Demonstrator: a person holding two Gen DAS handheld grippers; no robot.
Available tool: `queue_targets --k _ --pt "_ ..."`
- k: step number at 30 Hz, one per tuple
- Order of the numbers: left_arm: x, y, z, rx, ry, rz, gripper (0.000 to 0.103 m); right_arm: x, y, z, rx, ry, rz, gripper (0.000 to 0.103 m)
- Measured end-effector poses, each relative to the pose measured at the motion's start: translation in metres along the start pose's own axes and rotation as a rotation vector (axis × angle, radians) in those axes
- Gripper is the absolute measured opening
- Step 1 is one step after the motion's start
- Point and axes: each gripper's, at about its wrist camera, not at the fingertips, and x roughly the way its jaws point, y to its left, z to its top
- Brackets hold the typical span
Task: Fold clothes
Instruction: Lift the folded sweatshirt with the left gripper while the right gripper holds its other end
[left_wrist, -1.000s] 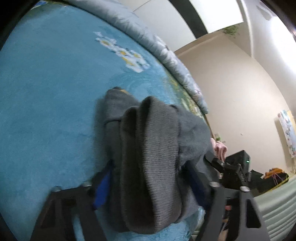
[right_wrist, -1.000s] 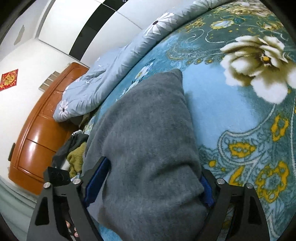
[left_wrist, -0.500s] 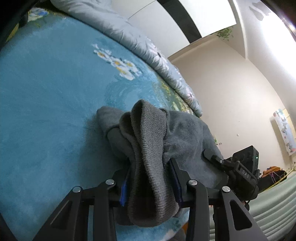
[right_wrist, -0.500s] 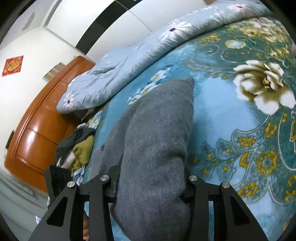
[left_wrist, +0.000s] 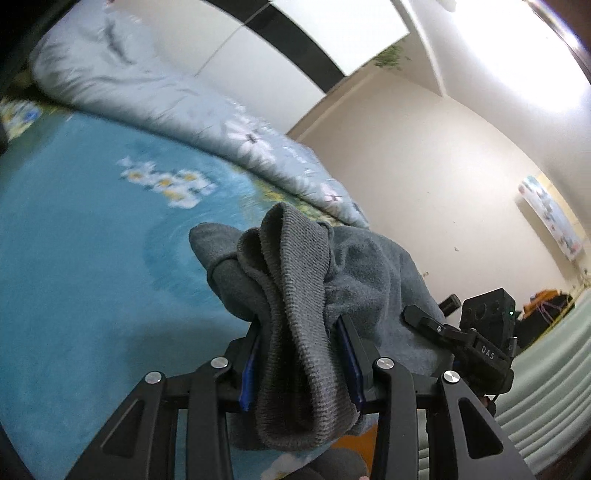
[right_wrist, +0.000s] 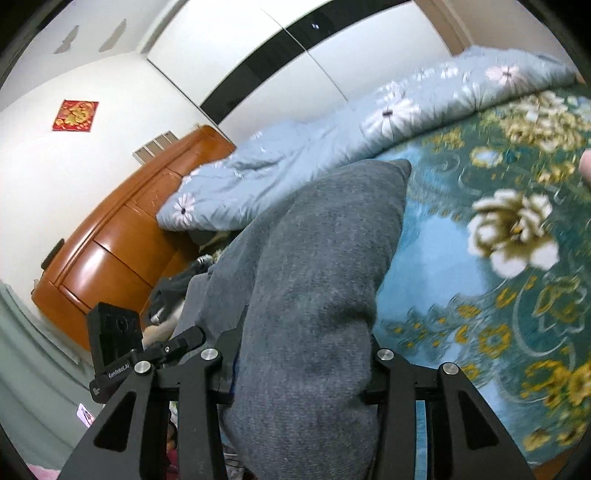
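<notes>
**Grey garment gripped at both ends, lifted off the bed**

Nearest the lens, the left hand-held gripper (left_wrist: 301, 363) is clamped on a bunched ribbed edge of the grey garment (left_wrist: 354, 273), its jaws narrowed onto the cloth. The right hand-held gripper (right_wrist: 303, 365) likewise pinches a thick fold of the same garment (right_wrist: 325, 258). The cloth hangs between them, above the blue floral bedspread (left_wrist: 74, 258). Beyond lies a pale quilt (right_wrist: 295, 158) and a wooden headboard (right_wrist: 110, 251). The step looks like raising the garment to spread it; next it likely needs laying flat and smooth.
</notes>
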Motion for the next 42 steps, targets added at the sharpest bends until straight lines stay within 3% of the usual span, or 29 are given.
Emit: queue_targets --k 5,10,19,25,30,36,42 --pt "0.032 -0.037 0.008 0.066 0.016 -0.045 0.041 -0.043 -0.017 0.013 -0.025 -0.061 -0.016 0.044" --pt "0.083 -0.074 0.015 0.144 0.082 -0.071 0.041 -0.08 -0.053 0.019 0.0 -0.121 -0.045 0.044" --pt "0.205 -0.156 0.035 0.267 0.213 -0.182 0.041 -0.156 -0.135 0.042 0.064 -0.214 -0.173 0.044" --pt "0.291 -0.222 0.042 0.356 0.258 -0.23 0.041 -0.207 -0.199 0.093 0.065 -0.223 -0.27 0.044" --pt "0.369 -0.271 0.044 0.402 0.284 -0.249 0.041 -0.237 -0.265 0.152 0.083 -0.143 -0.359 0.044" --pt "0.446 -0.303 0.031 0.417 0.264 -0.272 0.041 -0.257 -0.333 0.2 0.066 -0.1 -0.455 0.044" --pt "0.509 -0.277 0.002 0.341 0.306 -0.236 0.041 -0.246 -0.416 0.201 0.155 -0.133 -0.464 0.046"
